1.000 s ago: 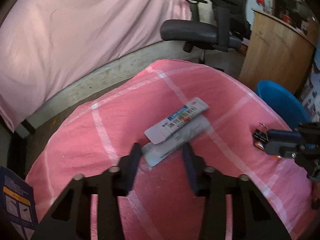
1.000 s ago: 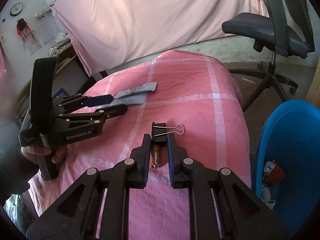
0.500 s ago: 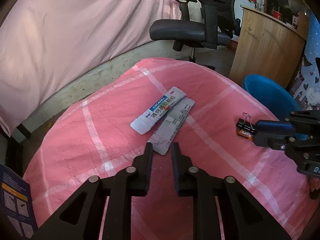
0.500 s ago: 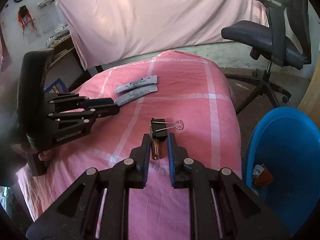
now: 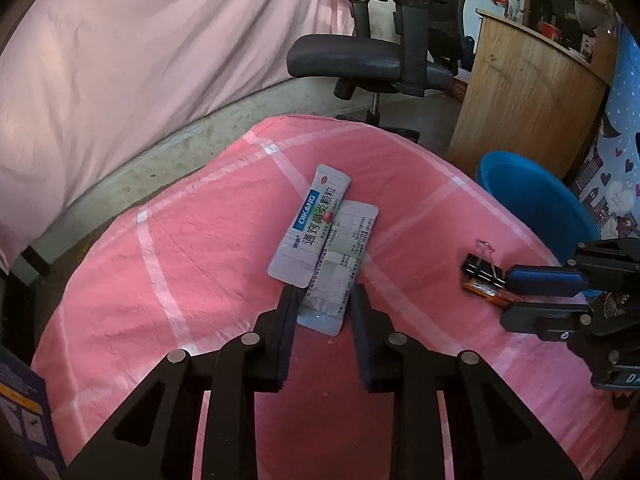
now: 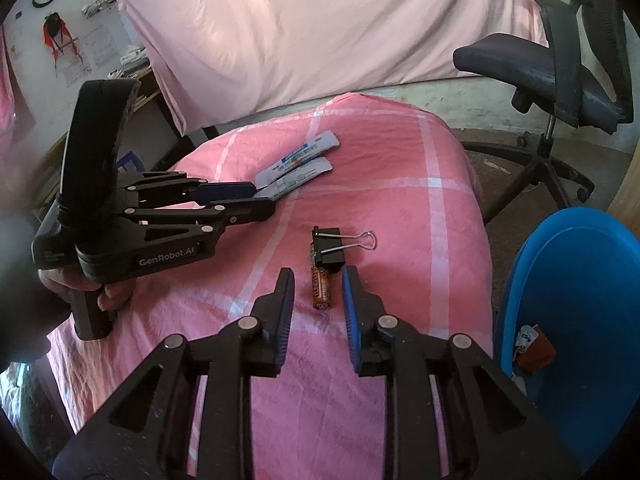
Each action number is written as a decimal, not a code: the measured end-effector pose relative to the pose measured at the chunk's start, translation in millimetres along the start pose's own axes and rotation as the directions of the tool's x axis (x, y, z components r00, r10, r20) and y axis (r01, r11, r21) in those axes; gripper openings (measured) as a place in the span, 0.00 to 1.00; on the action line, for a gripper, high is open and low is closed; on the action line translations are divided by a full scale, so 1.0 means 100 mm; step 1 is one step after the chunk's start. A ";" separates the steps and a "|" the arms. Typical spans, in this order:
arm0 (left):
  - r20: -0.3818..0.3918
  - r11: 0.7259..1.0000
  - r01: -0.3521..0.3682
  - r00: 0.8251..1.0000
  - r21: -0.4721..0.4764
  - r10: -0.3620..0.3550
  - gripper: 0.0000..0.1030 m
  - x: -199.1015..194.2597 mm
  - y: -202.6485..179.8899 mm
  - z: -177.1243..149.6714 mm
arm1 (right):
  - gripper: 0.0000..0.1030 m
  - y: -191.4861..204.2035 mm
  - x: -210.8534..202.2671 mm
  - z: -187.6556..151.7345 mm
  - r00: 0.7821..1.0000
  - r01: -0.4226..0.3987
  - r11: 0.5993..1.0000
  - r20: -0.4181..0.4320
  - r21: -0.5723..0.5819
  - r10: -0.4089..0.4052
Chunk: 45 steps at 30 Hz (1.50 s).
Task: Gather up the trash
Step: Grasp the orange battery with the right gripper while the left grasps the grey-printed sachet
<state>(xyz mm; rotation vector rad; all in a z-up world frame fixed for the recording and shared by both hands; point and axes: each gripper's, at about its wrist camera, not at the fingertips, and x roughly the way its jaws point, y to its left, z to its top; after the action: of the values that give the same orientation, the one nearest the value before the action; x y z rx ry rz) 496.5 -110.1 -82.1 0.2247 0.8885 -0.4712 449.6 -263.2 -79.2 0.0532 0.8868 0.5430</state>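
"DIKANG" is printed on one sachet [image 5: 310, 226] overlapping a second sachet [image 5: 340, 264], whose near end is flanked, ungripped, by the left gripper [image 5: 322, 300]. A battery [image 6: 321, 286] beside a binder clip [image 6: 329, 249] is straddled by the right gripper [image 6: 318, 288], its jaws opening. "GenRobot.AI" is read on the tilted left tool.

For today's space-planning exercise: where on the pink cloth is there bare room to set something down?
Bare cloth lies between the packets and the far edge, and between the binder clip and the blue tub. It is crowded around the packets, clip and battery.
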 end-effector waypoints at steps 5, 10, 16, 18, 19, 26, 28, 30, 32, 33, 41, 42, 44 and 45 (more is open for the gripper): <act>-0.006 1.000 0.000 1.000 -0.019 0.000 0.18 -0.06 -0.09 -0.03 | 0.40 0.04 -0.03 -0.07 1.000 -0.005 1.000 -0.009 -0.012 0.005; -0.003 0.996 0.011 1.000 -0.090 -0.012 0.18 -0.23 -0.11 -0.19 | 0.33 0.05 -0.06 -0.11 1.000 -0.019 1.000 -0.009 -0.013 0.019; 0.003 0.988 -0.002 1.000 -0.157 0.003 0.18 -0.51 -0.18 -0.40 | 0.34 0.05 -0.06 -0.11 1.000 -0.006 1.000 -0.003 -0.005 0.006; -0.005 0.987 -0.013 1.000 -0.160 0.012 0.18 -0.56 -0.21 -0.42 | 0.34 0.05 -0.04 -0.09 1.000 -0.009 1.000 -0.003 0.003 0.009; -0.010 0.988 -0.016 1.000 -0.156 0.014 0.18 -0.57 -0.21 -0.42 | 0.34 0.04 -0.03 -0.08 1.000 -0.012 1.000 -0.002 0.009 0.012; -0.024 0.991 -0.047 0.999 -0.125 0.044 0.24 -0.52 -0.22 -0.37 | 0.35 0.02 0.06 -0.04 0.999 -0.033 0.999 -0.004 0.038 0.033; -0.025 0.992 -0.059 0.998 -0.111 0.057 0.31 -0.48 -0.23 -0.34 | 0.35 0.01 0.06 -0.03 0.999 -0.039 0.998 -0.003 0.041 0.040; -0.027 0.992 -0.060 0.998 -0.111 0.057 0.35 -0.44 -0.21 -0.33 | 0.35 0.00 0.06 -0.03 0.999 -0.045 0.998 0.000 0.046 0.045; -0.021 0.991 -0.045 0.999 -0.125 0.042 0.35 -0.43 -0.17 -0.34 | 0.35 -0.01 0.06 -0.04 0.999 -0.048 0.998 0.000 0.050 0.048; -0.017 0.991 -0.039 0.999 -0.131 0.037 0.35 -0.42 -0.15 -0.35 | 0.35 -0.01 0.06 -0.03 0.999 -0.049 0.998 0.000 0.050 0.049; 0.035 0.985 -0.046 0.998 -0.166 0.052 0.17 -0.51 -0.11 -0.51 | 0.35 0.07 0.07 -0.02 1.000 0.013 1.000 -0.002 0.010 -0.013; 0.038 0.982 -0.048 0.998 -0.184 0.056 0.17 -0.52 -0.10 -0.53 | 0.35 0.07 0.08 -0.02 1.000 0.019 1.000 0.000 0.014 -0.019; 0.055 0.977 -0.058 0.996 -0.207 0.070 0.17 -0.55 -0.11 -0.58 | 0.35 0.10 0.10 -0.02 0.999 0.043 0.999 0.004 0.010 -0.043; 0.064 0.976 -0.060 0.995 -0.211 0.075 0.17 -0.56 -0.11 -0.60 | 0.35 0.13 0.11 -0.03 0.998 0.060 0.998 0.004 0.000 -0.060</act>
<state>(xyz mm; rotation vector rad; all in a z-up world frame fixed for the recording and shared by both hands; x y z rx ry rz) 419.9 -80.5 -74.6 0.0449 0.8507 -0.3183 447.5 -247.4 -85.1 0.0276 0.8817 0.4863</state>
